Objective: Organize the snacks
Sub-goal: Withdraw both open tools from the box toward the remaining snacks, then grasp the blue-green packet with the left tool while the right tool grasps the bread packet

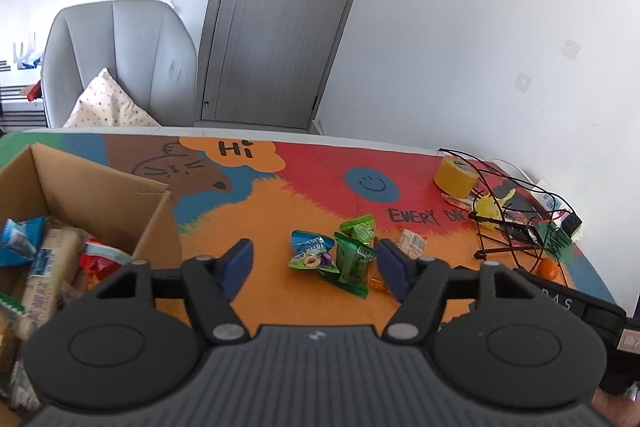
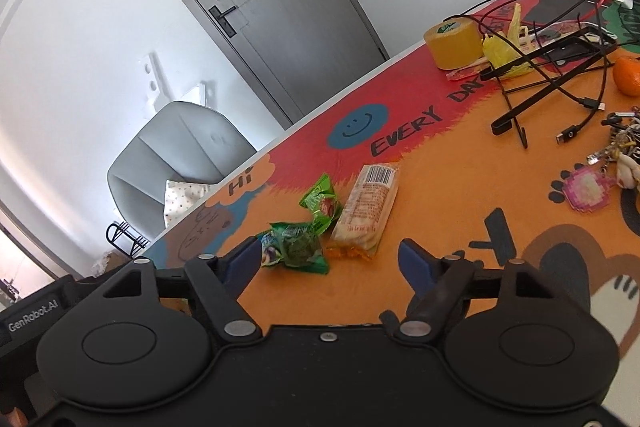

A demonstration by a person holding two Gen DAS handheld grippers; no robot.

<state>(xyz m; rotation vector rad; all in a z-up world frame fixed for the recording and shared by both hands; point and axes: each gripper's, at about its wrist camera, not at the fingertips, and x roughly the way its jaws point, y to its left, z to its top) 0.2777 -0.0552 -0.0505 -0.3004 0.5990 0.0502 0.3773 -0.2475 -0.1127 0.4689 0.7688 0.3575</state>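
Several snack packets lie loose on the colourful table mat. In the left wrist view they are a blue packet (image 1: 311,250), a dark green packet (image 1: 352,263), a light green packet (image 1: 360,227) and an orange-white cracker pack (image 1: 412,242). My left gripper (image 1: 314,265) is open and empty, just short of them. A cardboard box (image 1: 100,195) at the left holds several snacks. In the right wrist view the cracker pack (image 2: 366,211) and two green packets (image 2: 300,247) (image 2: 322,205) lie ahead of my open, empty right gripper (image 2: 332,259).
At the right end of the table stand a yellow tape roll (image 2: 454,43), a black wire stand with cables (image 2: 552,75), an orange fruit (image 2: 628,75) and keys with a pink charm (image 2: 588,191). A grey chair (image 1: 120,63) and a door stand behind the table.
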